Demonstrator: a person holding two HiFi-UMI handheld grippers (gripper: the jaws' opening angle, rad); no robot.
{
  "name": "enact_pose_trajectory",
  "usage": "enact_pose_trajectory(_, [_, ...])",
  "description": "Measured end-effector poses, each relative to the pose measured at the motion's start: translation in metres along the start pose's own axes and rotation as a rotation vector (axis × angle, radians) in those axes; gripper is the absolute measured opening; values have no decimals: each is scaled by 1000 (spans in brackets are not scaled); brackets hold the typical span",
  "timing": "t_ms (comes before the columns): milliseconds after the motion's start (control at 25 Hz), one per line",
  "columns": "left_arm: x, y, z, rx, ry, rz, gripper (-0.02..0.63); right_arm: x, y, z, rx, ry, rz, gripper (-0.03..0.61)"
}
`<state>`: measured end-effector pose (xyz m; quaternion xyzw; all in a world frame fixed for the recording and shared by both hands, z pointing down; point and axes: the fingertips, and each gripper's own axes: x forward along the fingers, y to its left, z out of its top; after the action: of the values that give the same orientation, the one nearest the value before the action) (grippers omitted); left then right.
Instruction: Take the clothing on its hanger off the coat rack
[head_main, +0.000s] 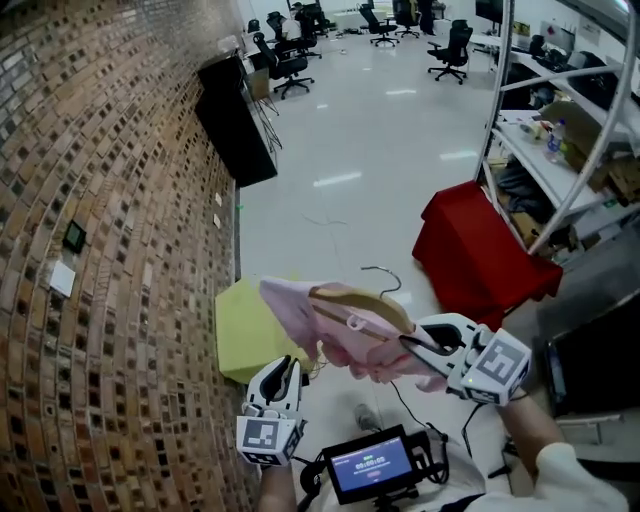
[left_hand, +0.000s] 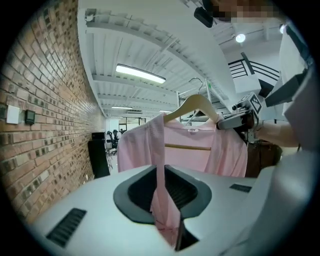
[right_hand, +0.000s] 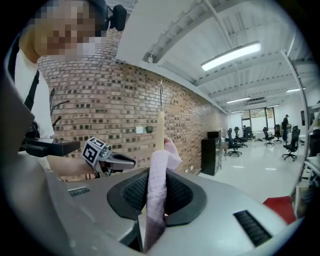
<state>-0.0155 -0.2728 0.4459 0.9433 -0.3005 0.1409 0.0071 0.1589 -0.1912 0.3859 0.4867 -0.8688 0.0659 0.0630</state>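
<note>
A pink garment hangs on a wooden hanger and is held in the air between my two grippers, away from any rack. The hanger's wire hook is free. My right gripper is shut on the garment and the hanger's shoulder end. In the right gripper view the pink cloth runs up out of the shut jaws, with the hanger edge-on behind it. My left gripper is shut on a strip of the garment lower down. The left gripper view shows the whole hanger and the right gripper.
A brick wall runs along the left. A yellow-green box sits on the floor under the garment and a red box to the right. Shiny metal poles and shelves stand at the right. A black cabinet stands by the wall.
</note>
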Motion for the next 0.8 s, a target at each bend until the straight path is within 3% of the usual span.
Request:
enact_pose_trajectory(480, [100,27,9,49,8,-163,63,-3,-117,10,53,-47,-268,44])
enact_pose_trajectory(800, [133,50,6,63,-12,-224,63,-4,-156,11,67,-64,-401,44])
